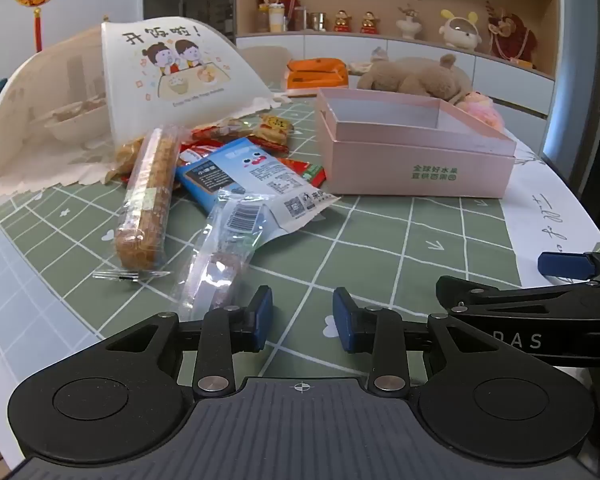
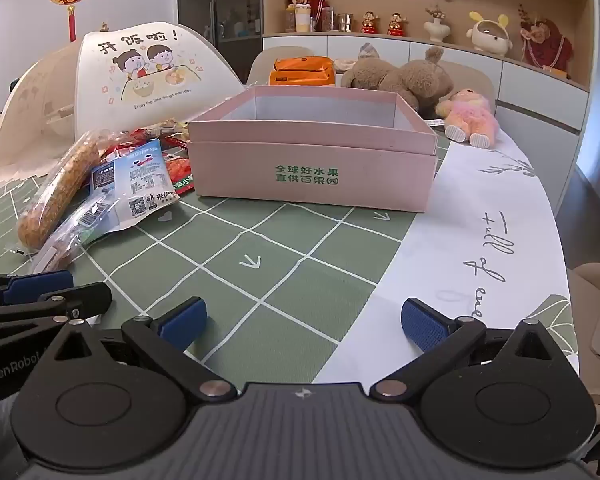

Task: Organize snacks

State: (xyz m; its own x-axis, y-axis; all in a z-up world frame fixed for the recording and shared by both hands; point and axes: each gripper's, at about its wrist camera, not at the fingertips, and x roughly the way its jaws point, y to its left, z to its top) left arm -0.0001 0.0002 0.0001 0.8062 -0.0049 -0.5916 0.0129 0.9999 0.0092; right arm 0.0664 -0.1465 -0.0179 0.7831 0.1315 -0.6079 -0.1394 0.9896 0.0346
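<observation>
Snacks (image 1: 220,184) lie heaped at centre left on the counter (image 1: 380,248), beside the empty pink box (image 1: 416,160). Both jaws hang open, gripping nothing, presumably ready to load it.

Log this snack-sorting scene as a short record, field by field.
surface: round table with green grid cloth
container: pink box, open, no snacks visible inside
snacks: pile left of the box, including a long crispy stick in clear wrap, a blue-and-white packet, a small clear packet
left tool: partly open, nothing between its pads, just short of the small clear packet
right tool: wide open, empty, facing the box
behind box: brown plush bear, pink plush doll
</observation>
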